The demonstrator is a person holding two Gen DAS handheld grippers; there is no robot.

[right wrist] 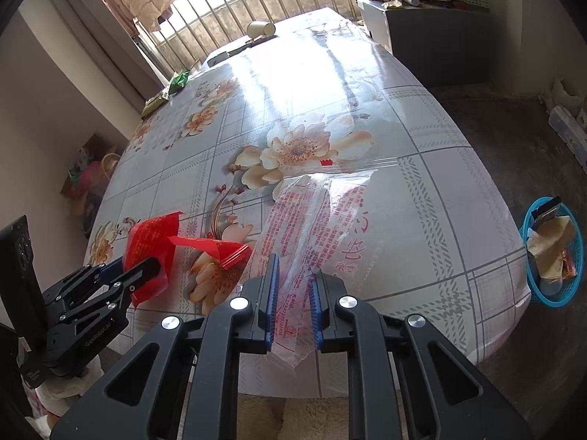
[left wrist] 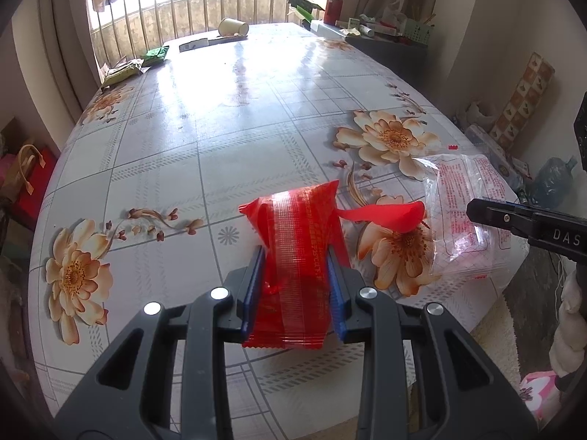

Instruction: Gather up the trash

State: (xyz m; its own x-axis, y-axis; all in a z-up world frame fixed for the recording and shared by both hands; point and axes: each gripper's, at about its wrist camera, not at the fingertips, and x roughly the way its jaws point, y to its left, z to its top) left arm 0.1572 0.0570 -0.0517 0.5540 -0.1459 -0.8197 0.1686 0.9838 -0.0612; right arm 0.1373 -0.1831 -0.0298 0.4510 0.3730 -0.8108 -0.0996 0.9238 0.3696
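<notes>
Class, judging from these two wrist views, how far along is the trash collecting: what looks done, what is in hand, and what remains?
Done: the blue basket on the floor already holds some trash. In hand: the left gripper is shut on the red wrapper; the right gripper straddles the clear plastic bag, though its grip is uncertain. Left: the green packets and tipped paper cup at the table's far end.

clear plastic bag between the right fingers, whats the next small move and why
Probably close the right gripper on the clear plastic bag: its fingers straddle the bag's near end but look open. The left gripper already clamps the red wrapper, and the blue basket waits on the floor.
</notes>
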